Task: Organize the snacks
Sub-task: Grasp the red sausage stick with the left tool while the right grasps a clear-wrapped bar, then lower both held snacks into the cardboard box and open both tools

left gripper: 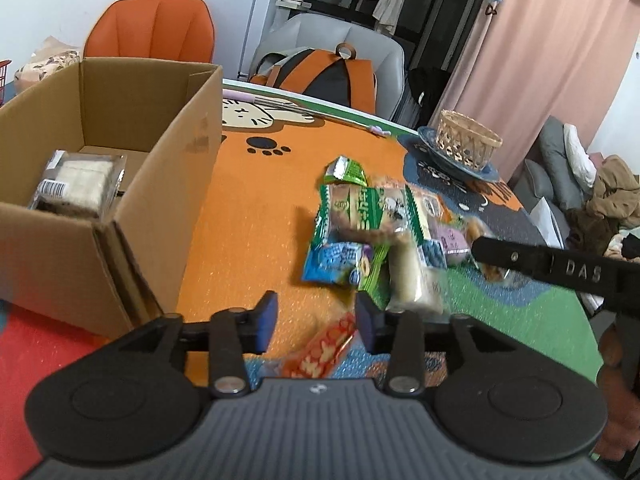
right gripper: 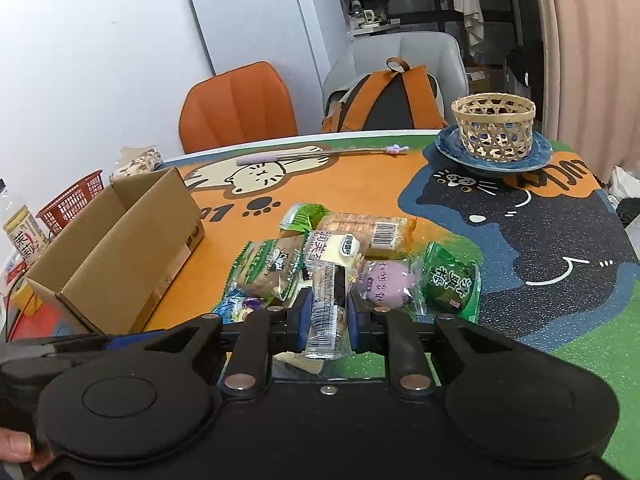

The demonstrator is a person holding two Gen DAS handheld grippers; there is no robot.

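While the left gripper (left gripper: pixel 316 322) hangs with its jaws apart and nothing between them, an orange snack packet (left gripper: pixel 324 350) lies just below. The right gripper (right gripper: pixel 326 316) is clamped on a clear wrapped snack (right gripper: pixel 326 320). The snack pile (right gripper: pixel 344 264) sits at 12 o'clock from it, the cardboard box (right gripper: pixel 116 248) at 10.

Left gripper (left gripper: pixel 316 322) open above red snack packet (left gripper: pixel 320 350); cardboard box (left gripper: pixel 120 184) left, snack pile (left gripper: pixel 380 232) ahead.
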